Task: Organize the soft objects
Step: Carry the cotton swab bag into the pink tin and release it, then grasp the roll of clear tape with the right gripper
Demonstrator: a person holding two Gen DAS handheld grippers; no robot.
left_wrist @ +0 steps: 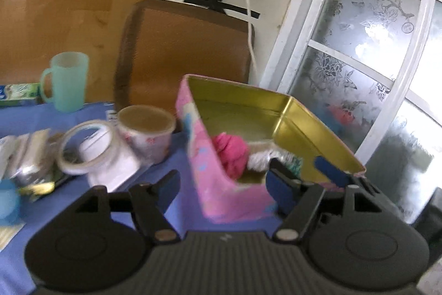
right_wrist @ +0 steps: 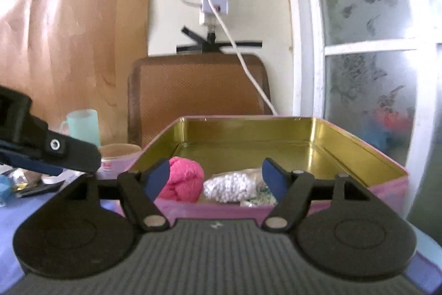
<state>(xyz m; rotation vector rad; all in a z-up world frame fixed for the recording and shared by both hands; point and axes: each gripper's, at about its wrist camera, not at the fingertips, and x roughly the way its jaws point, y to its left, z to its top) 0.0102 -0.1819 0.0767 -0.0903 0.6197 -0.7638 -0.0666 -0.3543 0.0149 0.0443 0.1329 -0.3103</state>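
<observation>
A pink tin box [left_wrist: 210,184] with a gold inside stands open on the blue cloth. In it lie a bunched pink cloth [left_wrist: 230,154], a white beaded pouch [left_wrist: 258,161] and a green patterned piece [left_wrist: 295,165]. My left gripper [left_wrist: 223,176] is open astride the tin's near left corner, its pads clear of the wall. In the right wrist view the tin [right_wrist: 386,190] fills the middle, with the pink cloth [right_wrist: 185,181] and white pouch [right_wrist: 232,187] just beyond my open right gripper [right_wrist: 215,165]. Nothing is held. One of the left gripper's fingers [right_wrist: 74,154] shows at the left.
Left of the tin are a paper tub [left_wrist: 146,134], a tape roll [left_wrist: 88,145], a teal mug [left_wrist: 69,82] and small packets. A brown tray [left_wrist: 187,51] leans on the wall behind, with a white cable hanging over it. A frosted window [left_wrist: 359,46] is close on the right.
</observation>
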